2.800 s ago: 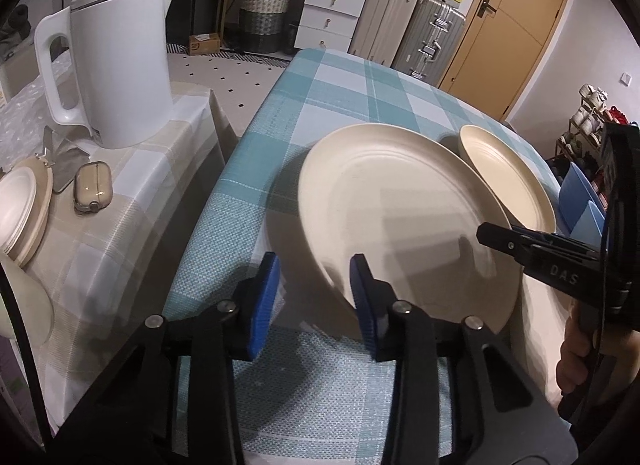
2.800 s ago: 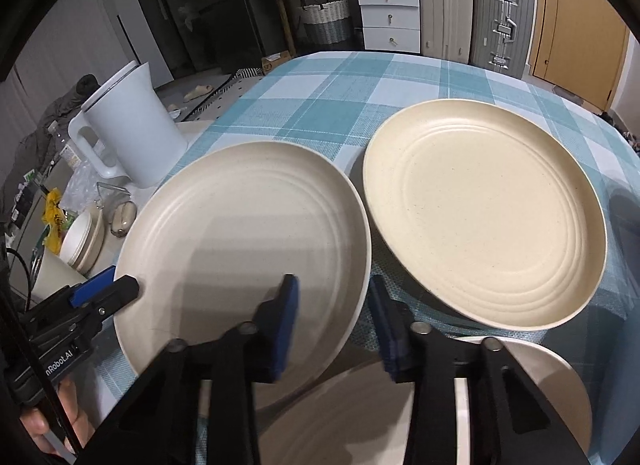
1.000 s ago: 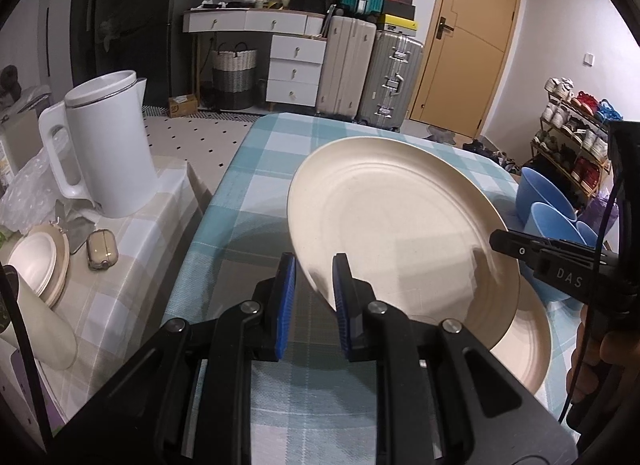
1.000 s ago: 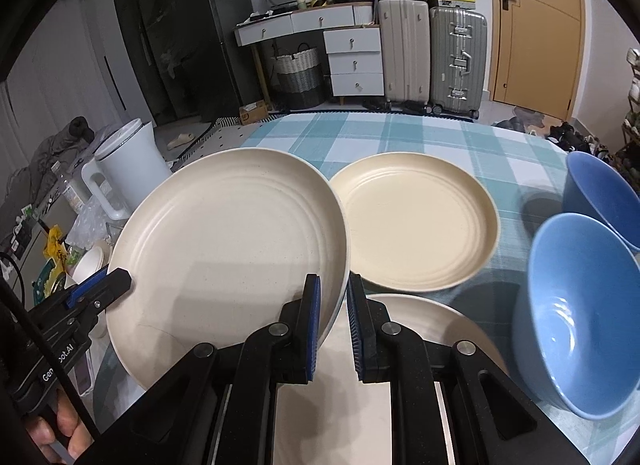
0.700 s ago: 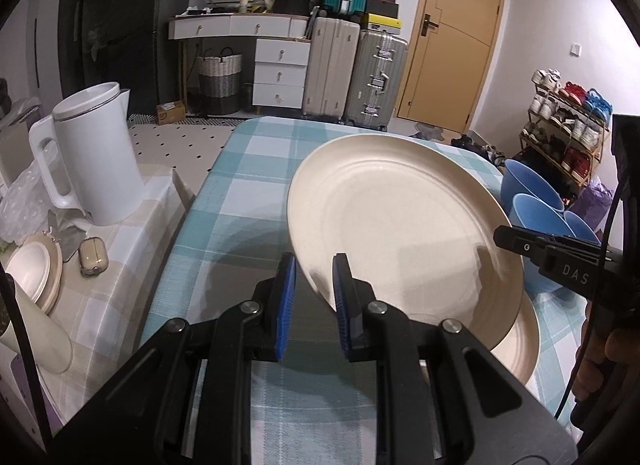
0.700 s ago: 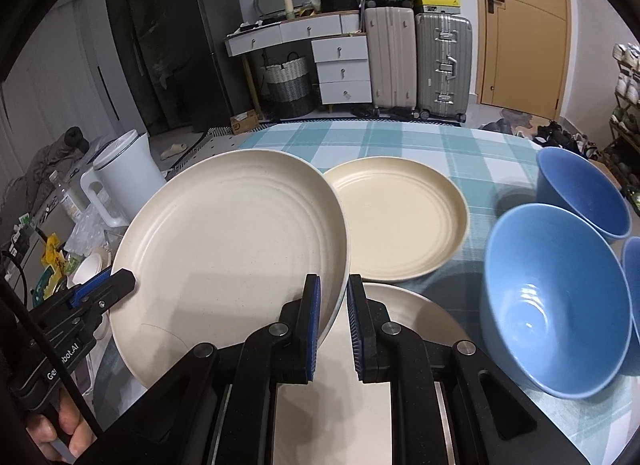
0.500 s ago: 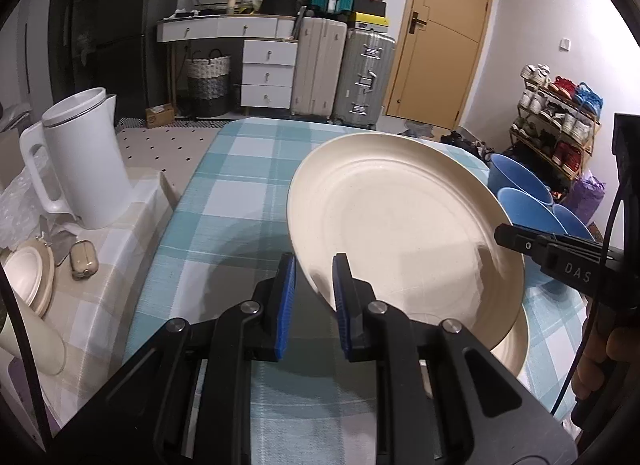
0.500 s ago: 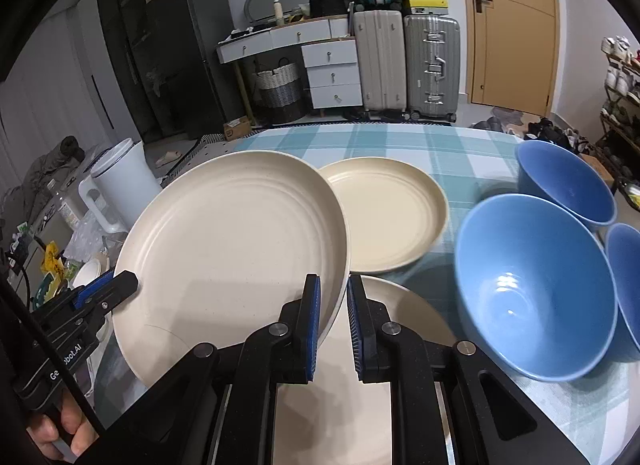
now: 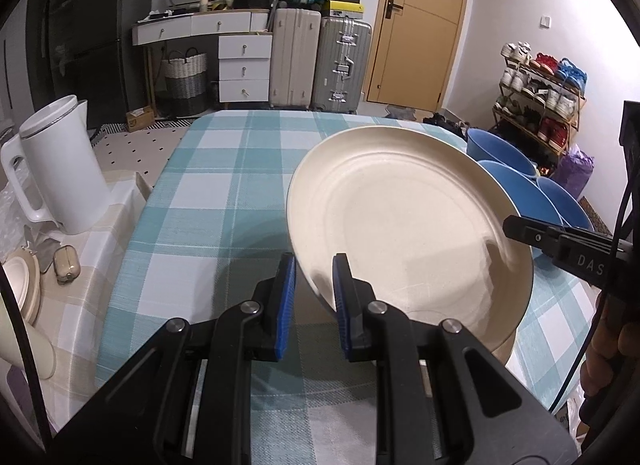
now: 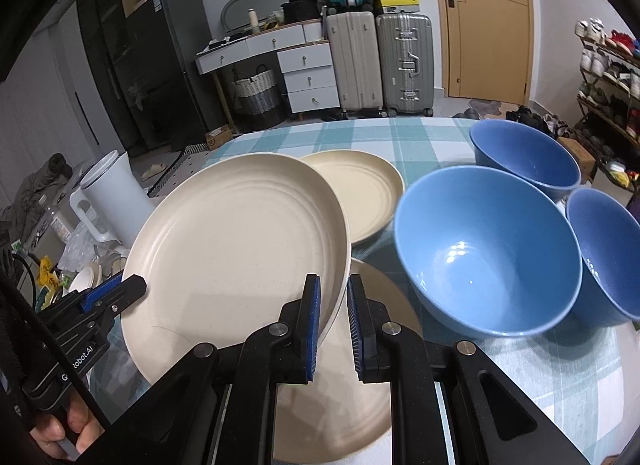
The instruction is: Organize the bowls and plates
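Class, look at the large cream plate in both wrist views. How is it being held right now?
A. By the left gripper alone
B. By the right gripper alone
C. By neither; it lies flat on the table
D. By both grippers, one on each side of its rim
D: the left gripper and the right gripper each clamp the rim of the raised cream plate, on opposite sides.

Cream plates [image 10: 236, 249], blue bowls [image 10: 484, 253], a teal-and-white checked tablecloth [image 9: 208, 201], white kettle [image 9: 60, 165]
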The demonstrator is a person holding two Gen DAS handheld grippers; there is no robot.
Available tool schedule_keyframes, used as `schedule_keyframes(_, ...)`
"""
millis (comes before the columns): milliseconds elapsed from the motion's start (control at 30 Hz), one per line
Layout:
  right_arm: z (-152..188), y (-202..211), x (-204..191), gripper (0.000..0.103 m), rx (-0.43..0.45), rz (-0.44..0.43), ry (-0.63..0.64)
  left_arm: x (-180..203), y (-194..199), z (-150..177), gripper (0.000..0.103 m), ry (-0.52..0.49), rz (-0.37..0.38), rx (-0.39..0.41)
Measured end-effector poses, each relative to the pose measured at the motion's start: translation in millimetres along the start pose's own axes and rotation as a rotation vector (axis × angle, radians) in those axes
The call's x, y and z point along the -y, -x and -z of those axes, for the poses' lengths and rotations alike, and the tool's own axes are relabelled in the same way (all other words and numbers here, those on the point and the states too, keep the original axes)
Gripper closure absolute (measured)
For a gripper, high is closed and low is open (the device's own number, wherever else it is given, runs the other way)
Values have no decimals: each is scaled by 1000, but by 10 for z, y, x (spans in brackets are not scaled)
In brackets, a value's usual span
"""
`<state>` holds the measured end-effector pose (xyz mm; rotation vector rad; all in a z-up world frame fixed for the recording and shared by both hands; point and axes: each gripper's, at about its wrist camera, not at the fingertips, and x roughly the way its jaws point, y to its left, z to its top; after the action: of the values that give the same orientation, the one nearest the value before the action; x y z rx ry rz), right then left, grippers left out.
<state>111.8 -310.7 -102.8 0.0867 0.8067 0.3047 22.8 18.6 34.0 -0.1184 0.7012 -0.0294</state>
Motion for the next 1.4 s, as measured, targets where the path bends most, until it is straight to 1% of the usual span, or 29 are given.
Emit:
schedule_keyframes(200, 85, 20, 41, 89, -11, 10, -23, 24, -67, 35, 87, -10, 13, -22)
schedule_keyframes(467, 221, 18, 113, 89, -26, 29, -46, 102, -110, 83, 87, -47, 5, -28)
schedule_keyframes(767, 379, -16, 207, 89, -59, 44, -65, 189, -211, 165, 87, -78, 10, -59)
schedule_keyframes(1400, 585, -85, 377, 89, -101, 78, -74, 373, -466, 324, 87, -157, -5, -118)
